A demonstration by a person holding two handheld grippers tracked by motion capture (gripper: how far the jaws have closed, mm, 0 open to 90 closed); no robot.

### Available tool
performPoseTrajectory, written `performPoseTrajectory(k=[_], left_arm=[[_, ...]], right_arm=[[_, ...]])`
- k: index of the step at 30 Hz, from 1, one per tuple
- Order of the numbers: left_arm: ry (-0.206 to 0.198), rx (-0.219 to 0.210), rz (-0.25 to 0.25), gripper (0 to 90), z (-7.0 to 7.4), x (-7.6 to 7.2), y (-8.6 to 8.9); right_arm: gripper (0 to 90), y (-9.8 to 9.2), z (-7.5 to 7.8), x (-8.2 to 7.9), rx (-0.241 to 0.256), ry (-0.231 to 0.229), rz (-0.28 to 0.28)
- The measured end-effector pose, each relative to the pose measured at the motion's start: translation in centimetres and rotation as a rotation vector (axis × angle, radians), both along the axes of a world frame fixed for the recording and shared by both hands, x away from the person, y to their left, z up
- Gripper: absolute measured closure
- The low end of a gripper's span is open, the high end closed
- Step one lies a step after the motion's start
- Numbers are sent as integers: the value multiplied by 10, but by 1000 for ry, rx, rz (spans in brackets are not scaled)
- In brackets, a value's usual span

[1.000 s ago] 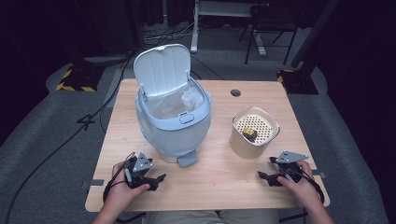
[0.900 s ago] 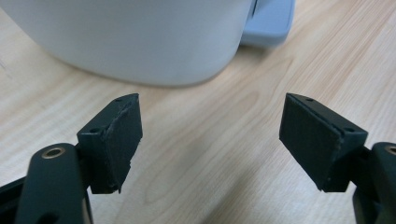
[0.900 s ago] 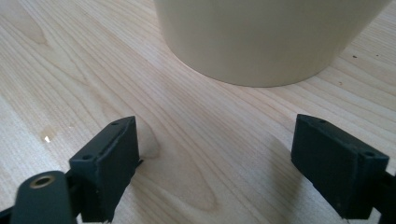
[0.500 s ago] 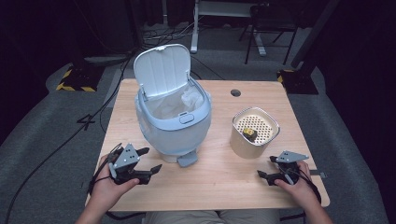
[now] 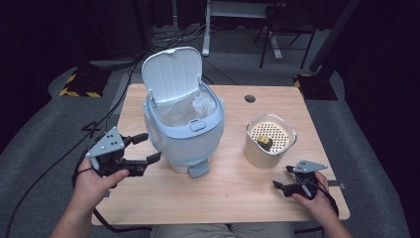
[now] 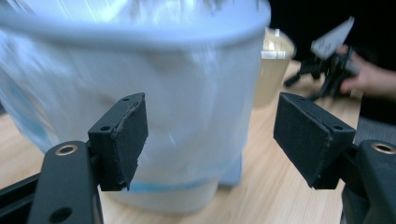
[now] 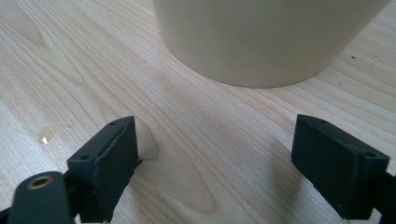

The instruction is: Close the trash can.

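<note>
Left tool (image 5: 146, 148) gaping beside pale-blue bin (image 5: 184, 126) (lid up), right tool (image 5: 282, 177) gaping near cream canister (image 5: 270, 141)

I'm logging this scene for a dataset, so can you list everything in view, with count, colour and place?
table: one, light wood, centre of the high view, round hole near its far edge
bin: one, pale blue, left of centre on the table, lid open and upright, white liner inside
foot pedal: one, pale blue, at the bin's near base
container: one, cream, right of the bin, perforated insert on top
small object: one, dark and yellowish, on the insert
left hand-held gripper: one, black, beside the bin's left side, jaws open
right hand-held gripper: one, black, near the table's near-right corner, jaws open
hands: two, holding the grippers
</note>
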State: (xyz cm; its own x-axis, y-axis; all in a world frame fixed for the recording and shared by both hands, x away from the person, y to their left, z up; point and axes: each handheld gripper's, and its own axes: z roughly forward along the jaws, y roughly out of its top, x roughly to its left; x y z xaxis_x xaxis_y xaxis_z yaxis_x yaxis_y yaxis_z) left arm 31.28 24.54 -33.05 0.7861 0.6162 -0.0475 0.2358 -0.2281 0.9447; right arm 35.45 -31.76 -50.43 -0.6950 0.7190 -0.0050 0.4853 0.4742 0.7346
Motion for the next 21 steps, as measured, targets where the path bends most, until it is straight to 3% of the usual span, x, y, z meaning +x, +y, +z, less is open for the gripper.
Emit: performPoseTrajectory(k=[7,11,18,21], left_arm=[[-34,-59,-10,268,28,8,6],[-50,-70,-2,274,41,16,9],[-39,-108,33,274,61,33,17],[-45,-98,49,274,68,40,19]], right_arm=[[150,0,0,0,-1,-1,-1],[150,0,0,0,-1,-1,-1],[150,0,0,0,-1,-1,-1],[150,0,0,0,-1,-1,-1]])
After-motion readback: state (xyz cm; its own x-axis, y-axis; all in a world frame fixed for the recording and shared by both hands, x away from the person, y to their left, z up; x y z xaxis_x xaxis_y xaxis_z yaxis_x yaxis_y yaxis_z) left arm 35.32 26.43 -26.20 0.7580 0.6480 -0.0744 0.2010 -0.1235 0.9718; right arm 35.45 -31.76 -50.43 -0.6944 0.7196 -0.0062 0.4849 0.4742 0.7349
